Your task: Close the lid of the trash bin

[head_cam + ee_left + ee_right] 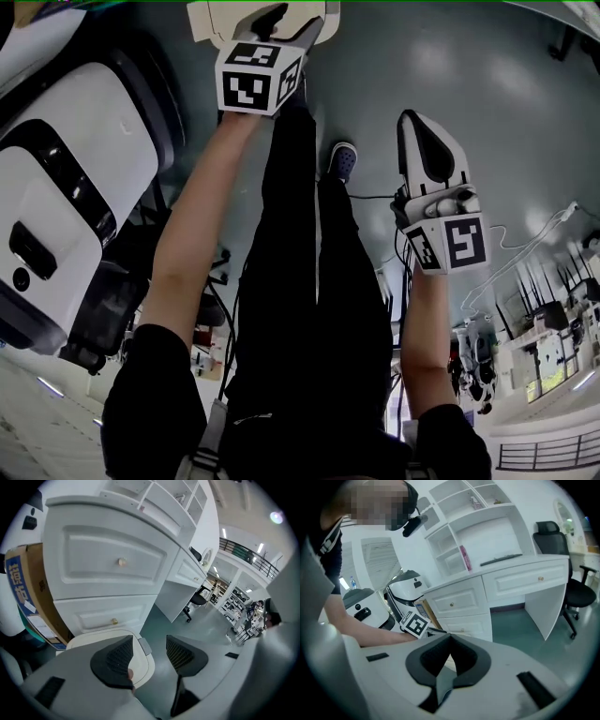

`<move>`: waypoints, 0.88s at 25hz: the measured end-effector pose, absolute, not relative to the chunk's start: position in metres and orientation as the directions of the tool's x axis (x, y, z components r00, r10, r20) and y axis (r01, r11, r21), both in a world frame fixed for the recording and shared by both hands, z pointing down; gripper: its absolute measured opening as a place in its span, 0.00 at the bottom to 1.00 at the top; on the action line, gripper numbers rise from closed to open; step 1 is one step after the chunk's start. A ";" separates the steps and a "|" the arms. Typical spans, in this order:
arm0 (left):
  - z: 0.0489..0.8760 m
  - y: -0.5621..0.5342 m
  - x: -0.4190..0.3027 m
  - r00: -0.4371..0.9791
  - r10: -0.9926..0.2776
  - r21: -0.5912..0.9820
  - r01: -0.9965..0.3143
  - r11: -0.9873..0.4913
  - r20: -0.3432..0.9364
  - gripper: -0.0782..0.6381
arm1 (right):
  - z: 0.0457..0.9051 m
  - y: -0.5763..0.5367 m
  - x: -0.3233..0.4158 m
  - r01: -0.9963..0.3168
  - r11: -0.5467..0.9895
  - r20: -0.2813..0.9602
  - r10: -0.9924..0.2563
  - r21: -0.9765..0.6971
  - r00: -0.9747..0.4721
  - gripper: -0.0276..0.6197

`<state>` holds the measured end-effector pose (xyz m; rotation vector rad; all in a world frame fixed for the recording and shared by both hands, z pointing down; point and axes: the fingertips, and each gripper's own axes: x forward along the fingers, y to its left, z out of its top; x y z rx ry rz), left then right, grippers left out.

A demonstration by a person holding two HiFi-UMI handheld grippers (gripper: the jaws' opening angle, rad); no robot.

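The cream trash bin (140, 665) stands on the grey floor in front of a white dresser. Its lid lies flat on top, with a grey latch (145, 646) at the front edge. My left gripper (150, 641) hangs above the bin's right front corner with its jaws open and nothing between them. In the head view the bin (211, 19) shows at the top edge, partly hidden by the left gripper (274, 17) and its marker cube. My right gripper (409, 120) is off to the right over bare floor, and its jaws (450, 637) meet at the tips, empty.
Behind the bin stands a white dresser (117, 564) with a cardboard box (28, 592) to its left. A large white machine (56, 187) fills the left side. A desk and black office chair (567, 573) stand to the right. Cables (506, 248) lie on the floor.
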<state>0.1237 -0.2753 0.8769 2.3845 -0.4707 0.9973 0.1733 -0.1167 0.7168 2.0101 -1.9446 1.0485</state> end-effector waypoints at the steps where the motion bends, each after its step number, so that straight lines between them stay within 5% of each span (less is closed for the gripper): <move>1: 0.864 -0.273 0.119 0.671 -0.126 0.316 -0.496 -0.809 0.731 0.43 | 0.704 -0.115 0.173 -0.933 -0.126 0.566 -0.819 -0.337 -0.094 0.05; 22: 0.505 -0.158 0.002 0.753 -0.399 0.251 -0.583 -0.773 0.523 0.43 | 0.442 -0.007 0.129 -0.968 0.038 0.428 -0.892 -0.249 -0.145 0.05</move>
